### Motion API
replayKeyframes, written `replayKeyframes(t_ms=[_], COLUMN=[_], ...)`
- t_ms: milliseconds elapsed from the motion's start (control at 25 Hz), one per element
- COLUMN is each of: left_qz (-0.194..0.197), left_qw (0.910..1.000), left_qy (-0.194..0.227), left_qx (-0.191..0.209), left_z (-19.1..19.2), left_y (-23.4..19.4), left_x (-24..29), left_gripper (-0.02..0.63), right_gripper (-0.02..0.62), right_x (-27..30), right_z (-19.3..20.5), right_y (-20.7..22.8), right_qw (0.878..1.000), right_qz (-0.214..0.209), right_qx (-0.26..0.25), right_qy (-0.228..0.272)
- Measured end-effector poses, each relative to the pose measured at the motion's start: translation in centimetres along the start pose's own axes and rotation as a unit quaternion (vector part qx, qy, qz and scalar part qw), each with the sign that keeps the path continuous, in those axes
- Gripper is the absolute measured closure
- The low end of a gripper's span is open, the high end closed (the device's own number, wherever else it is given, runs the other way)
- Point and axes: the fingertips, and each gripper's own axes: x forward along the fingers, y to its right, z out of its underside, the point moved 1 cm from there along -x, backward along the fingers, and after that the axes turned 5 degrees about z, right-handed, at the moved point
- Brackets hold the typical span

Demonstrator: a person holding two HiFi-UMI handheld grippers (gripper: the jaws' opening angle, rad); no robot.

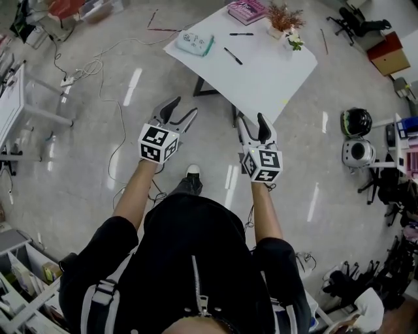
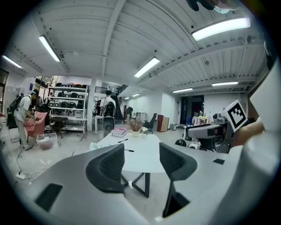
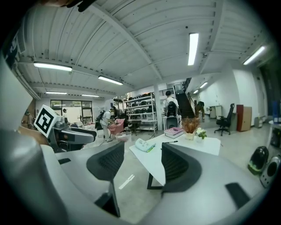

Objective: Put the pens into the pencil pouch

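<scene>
A person stood a little back from the table [image 1: 274, 75], with the left gripper [image 1: 183, 107] and right gripper [image 1: 251, 119] held forward. Both had their jaws apart and empty, seemingly ready to start. Two pens [image 1: 233, 56] lay on the table beside the pouch [image 1: 194, 43], neither yet picked up.

A white table [image 1: 261, 72] stands on a glossy grey workshop floor [image 1: 78, 169]. A pink book [image 1: 247, 10] lies at its far edge, near a pot of dried brown flowers [image 1: 284, 18] and a small white-flowered plant [image 1: 295, 43]. To the right, a black helmet [image 1: 356, 121] and a white helmet [image 1: 357, 152] sit side by side. Cables [image 1: 98, 68] trail across the floor at left, and a black office chair [image 1: 356, 25] stands at far right. A person with a backpack [image 2: 22, 116] stands by the far storage shelves [image 2: 72, 103].
</scene>
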Motion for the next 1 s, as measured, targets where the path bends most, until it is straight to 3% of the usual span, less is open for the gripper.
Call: replayKeyframes(t_ms=[640,1000], left_qz=[0.024,0.020], left_qw=[0.9995,0.9994], left_qy=[-0.020,-0.029], left_qx=[0.003,-0.002], left_z=[-0.8,-1.2], left_y=[-8.3,-11.0], left_x=[8.3,16.0], left_gripper=[0.348,0.353], right_gripper=[0.334,0.337], right_x=[10.0,15.9], right_z=[-2.1,-2.9], right_y=[2.5,7.8], right_qw=[1.000,0.999], right_qz=[0.030,0.028], right_qx=[0.007,0.016], right_qy=[-0.003,-0.003])
